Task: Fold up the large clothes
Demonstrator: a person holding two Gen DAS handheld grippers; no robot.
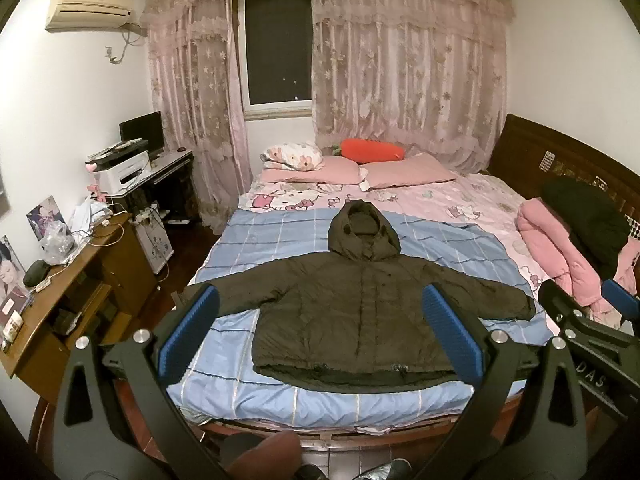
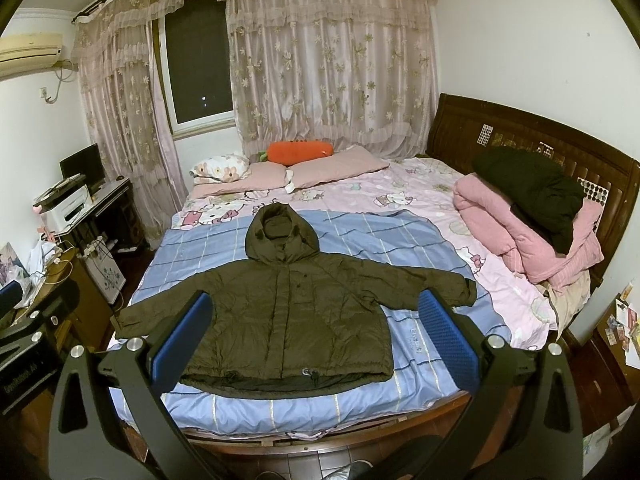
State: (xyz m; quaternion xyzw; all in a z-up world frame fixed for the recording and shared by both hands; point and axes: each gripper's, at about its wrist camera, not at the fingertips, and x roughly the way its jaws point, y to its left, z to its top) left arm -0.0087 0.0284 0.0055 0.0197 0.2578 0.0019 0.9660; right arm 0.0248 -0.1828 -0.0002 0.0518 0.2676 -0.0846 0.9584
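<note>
A dark olive hooded jacket (image 1: 352,312) lies flat, front up, on the blue checked sheet (image 1: 280,396) of the bed, sleeves spread to both sides, hood pointing to the pillows. It also shows in the right wrist view (image 2: 288,320). My left gripper (image 1: 320,300) is open and empty, held above the foot of the bed, short of the jacket's hem. My right gripper (image 2: 314,304) is open and empty too, beside the left one; it shows at the right edge of the left wrist view (image 1: 580,292).
A folded pink quilt (image 2: 520,232) with a black garment (image 2: 528,192) on it lies at the right by the wooden headboard (image 2: 520,132). Pillows and an orange carrot cushion (image 2: 300,150) lie at the far side. A wooden desk (image 1: 72,280) stands left of the bed.
</note>
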